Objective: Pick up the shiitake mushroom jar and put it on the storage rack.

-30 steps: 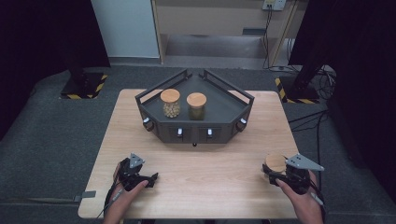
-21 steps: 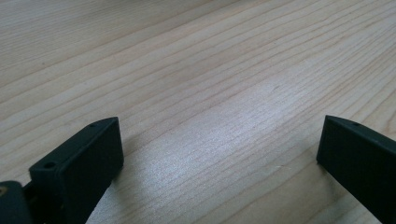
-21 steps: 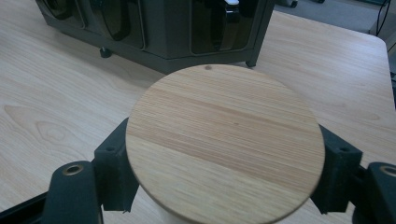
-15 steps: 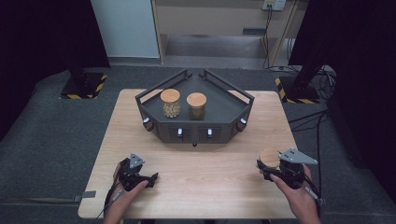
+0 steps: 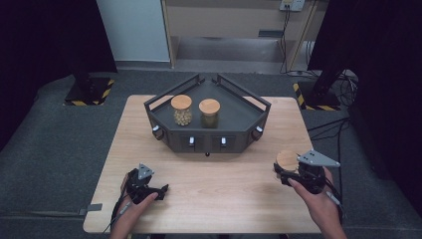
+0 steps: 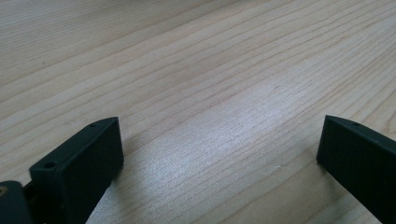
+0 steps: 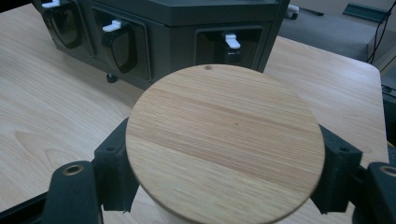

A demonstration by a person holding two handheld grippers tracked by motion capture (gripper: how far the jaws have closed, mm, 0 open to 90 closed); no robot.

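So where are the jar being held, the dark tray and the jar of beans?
Held jar [image 7: 224, 140]: right gripper view, middle of its wooden lid.
Dark tray [image 5: 251, 112]: high view, bare floor at its right.
Jar of beans [image 5: 182, 116]: high view, glass body under the lid.

High view: fixed above the near edge of the bench [image 5: 209, 199], facing forward and down, far enough to take in the whole top. Left claw [image 6: 219, 154] view: very close to the wood, looking along it. Right claw [image 7: 224, 196] view: looking toward the dark rack [image 7: 187, 28] front. Shared with high view: bench, rack [image 5: 209, 134].
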